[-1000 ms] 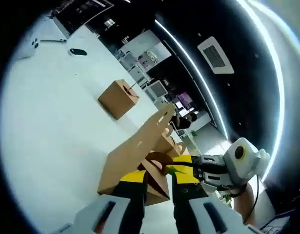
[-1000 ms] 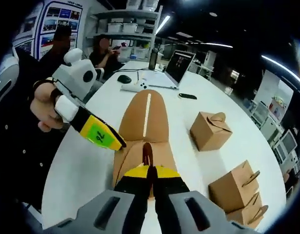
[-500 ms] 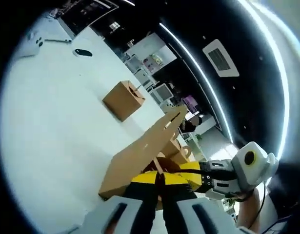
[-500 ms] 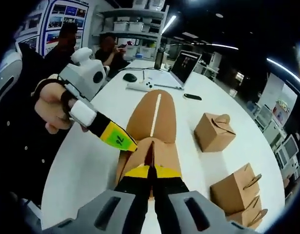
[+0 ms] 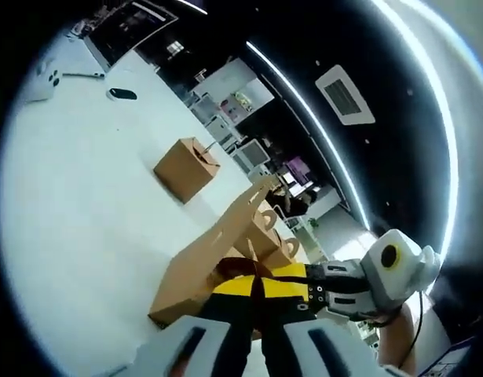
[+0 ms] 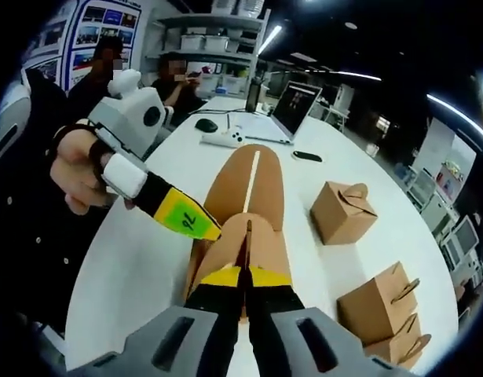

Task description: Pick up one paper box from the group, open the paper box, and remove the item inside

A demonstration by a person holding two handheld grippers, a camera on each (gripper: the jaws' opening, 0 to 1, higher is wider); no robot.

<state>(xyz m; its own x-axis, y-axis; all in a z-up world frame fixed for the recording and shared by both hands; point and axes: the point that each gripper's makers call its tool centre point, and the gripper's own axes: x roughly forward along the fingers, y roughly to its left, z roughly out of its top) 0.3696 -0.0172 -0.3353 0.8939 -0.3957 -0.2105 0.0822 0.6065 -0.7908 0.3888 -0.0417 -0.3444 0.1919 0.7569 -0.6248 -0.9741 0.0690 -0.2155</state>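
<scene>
Right now we have the brown paper box with its long rounded top flap (image 6: 243, 192) raised off the white table (image 6: 155, 236), and both tools are on it. Our right gripper (image 6: 243, 276) has its yellow-tipped jaws pressed together on a thin upright flap edge at the near end of the box. Our left gripper (image 5: 255, 289) is likewise pinched tight on a folded brown flap; in the right gripper view it reaches in from the left with its yellow and green tip (image 6: 182, 217) touching the box's side.

We judge the box partly open, with the item inside not yet visible to us.

Several things could go wrong from here. If we pull the two flaps apart too sharply, the thin card may tear at the fold instead of unlocking. Because each grip holds only an edge, the paper could slide out of one pair of jaws, and the box would then swing from the other or drop onto the table. Tipping the box while it opens might spill the contents before we can reach them. Three more closed brown paper boxes (image 6: 341, 210) (image 6: 378, 301) (image 6: 400, 343) stand to the right, well apart from ours, so a wide swing is the only way we would knock them.
</scene>
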